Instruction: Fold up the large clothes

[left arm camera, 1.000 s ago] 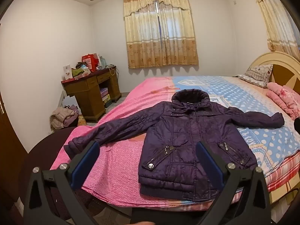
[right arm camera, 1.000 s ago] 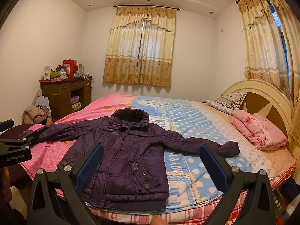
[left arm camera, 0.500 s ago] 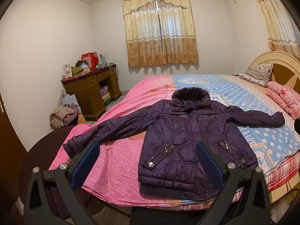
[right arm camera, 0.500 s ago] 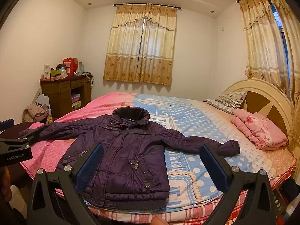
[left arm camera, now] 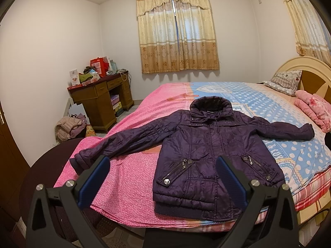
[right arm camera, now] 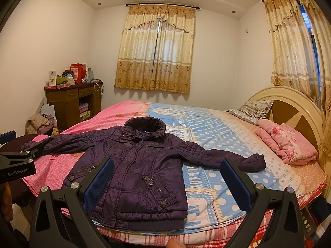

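Purple jacket: flat and face-up near the foot edge of the bed, both sleeves spread out, collar toward the curtains.
Left gripper: fingers spread wide, nothing between them — held above the bed edge, clear of the jacket.
Right gripper: jaws likewise wide apart and empty, apart from the hem.
Bedding: pink half under the left sleeve, blue dotted half under the right.
Beyond: pink folded blanket by the headboard; wooden desk at the wall.

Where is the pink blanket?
In the right wrist view, the folded pink blanket lies on the bed's right side, beside the pillow and headboard.
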